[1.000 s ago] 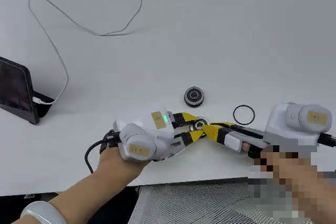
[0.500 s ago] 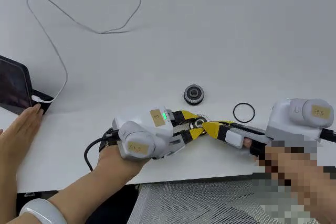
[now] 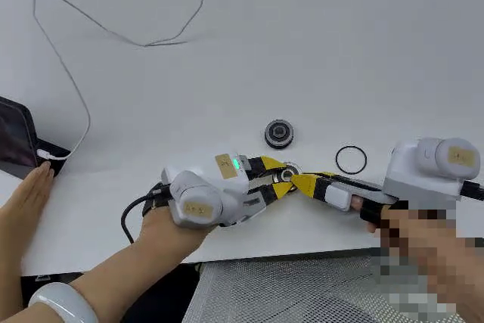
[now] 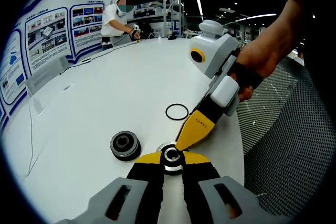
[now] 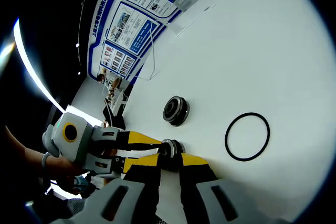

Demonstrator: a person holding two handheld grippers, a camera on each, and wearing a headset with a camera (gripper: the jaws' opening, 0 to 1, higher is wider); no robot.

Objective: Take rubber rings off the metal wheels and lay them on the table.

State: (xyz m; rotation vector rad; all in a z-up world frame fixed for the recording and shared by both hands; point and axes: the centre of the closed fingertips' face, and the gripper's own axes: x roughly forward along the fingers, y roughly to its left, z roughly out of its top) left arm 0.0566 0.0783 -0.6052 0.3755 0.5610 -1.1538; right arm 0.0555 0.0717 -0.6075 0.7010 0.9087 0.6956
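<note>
So, one rubber ring (image 3: 351, 161) is lying on the table (image 3: 340, 51) — my left gripper (image 4: 171, 160) and right gripper (image 5: 169, 153) are both clamping the near wheel (image 3: 286, 177), and the far wheel (image 3: 279, 134) is waiting.

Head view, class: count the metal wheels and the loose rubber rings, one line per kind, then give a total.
Metal wheels: 2, the free wheel and the clamped wheel in the left gripper
Loose rubber ring: 1
Total: 3
</note>
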